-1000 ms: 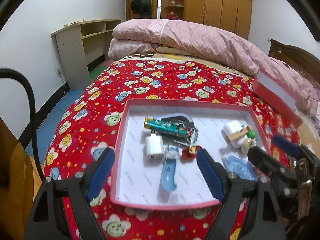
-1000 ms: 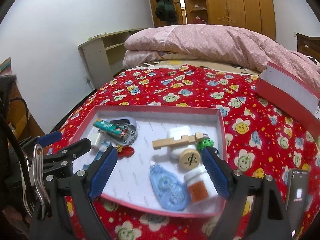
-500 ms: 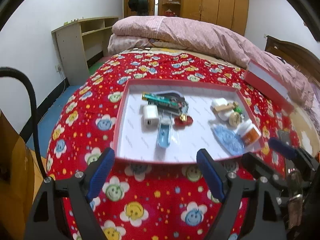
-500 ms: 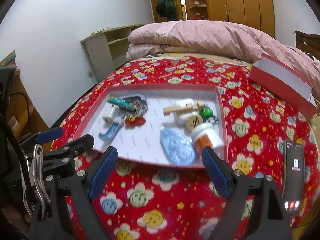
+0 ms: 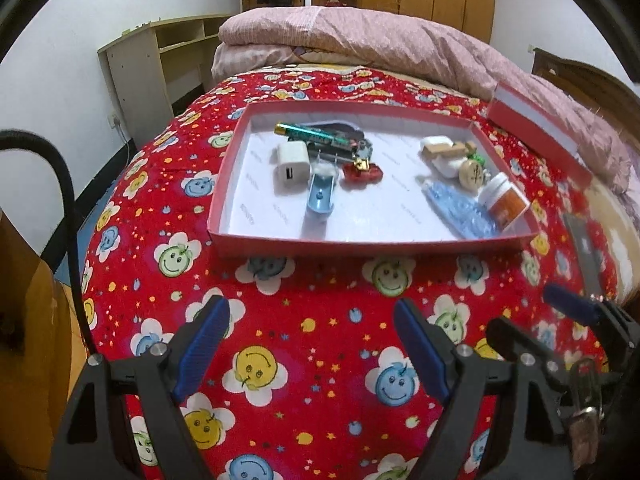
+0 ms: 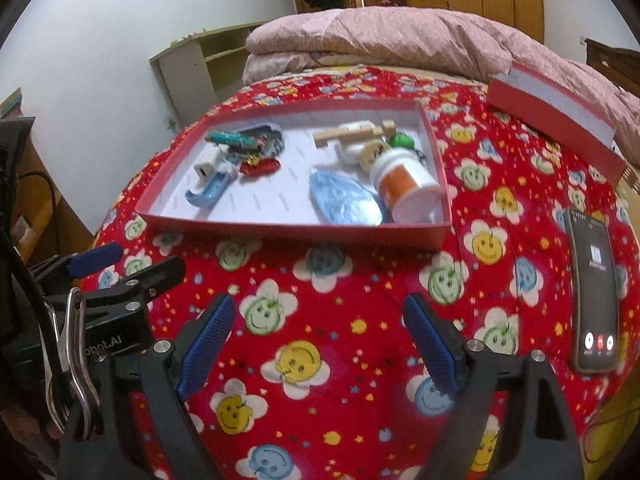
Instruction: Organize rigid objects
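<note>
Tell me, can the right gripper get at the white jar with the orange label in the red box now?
Probably yes: the right gripper is open and the white jar lies at the box's near right corner with nothing covering it.

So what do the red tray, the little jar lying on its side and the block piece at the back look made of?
Red tray: likely cardboard, matte, with thin folded walls and a white paper lining. Jar: apparently white plastic, slightly glossy, with an orange label. Block piece: pale unfinished wood, judging by its tan colour and square-cut edges.
</note>
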`<action>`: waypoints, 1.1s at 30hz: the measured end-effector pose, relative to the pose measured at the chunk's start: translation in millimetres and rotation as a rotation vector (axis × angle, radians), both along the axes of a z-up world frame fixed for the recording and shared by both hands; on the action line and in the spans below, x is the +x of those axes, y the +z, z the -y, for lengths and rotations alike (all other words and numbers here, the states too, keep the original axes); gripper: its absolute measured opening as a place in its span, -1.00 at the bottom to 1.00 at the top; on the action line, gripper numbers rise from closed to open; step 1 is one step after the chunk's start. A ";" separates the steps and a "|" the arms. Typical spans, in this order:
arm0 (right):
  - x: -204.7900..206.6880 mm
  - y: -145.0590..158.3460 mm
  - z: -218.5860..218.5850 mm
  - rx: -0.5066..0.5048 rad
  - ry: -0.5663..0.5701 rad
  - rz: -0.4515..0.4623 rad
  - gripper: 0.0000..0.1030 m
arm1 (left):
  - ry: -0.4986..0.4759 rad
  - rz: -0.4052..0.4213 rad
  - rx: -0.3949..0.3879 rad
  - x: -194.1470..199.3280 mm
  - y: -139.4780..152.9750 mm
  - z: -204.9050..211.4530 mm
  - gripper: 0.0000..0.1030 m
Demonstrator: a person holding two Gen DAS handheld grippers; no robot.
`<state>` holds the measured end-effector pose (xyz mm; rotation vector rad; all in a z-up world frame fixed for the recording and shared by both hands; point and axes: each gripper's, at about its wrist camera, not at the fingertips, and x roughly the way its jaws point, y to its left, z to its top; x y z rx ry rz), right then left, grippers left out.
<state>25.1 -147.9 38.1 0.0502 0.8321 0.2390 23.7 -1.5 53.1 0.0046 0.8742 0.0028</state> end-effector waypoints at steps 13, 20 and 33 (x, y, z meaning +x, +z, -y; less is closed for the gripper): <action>7.0 -26.7 3.3 -0.048 -0.043 -0.050 0.70 | 0.023 -0.058 0.001 10.1 -29.2 -1.6 0.69; 6.4 -29.2 0.2 -0.067 -0.057 -0.035 0.72 | 0.025 -0.048 -0.001 10.6 -33.8 -2.0 0.72; 6.0 -30.3 -1.3 -0.073 -0.059 -0.025 0.74 | 0.039 -0.042 0.004 9.7 -35.4 -3.2 0.81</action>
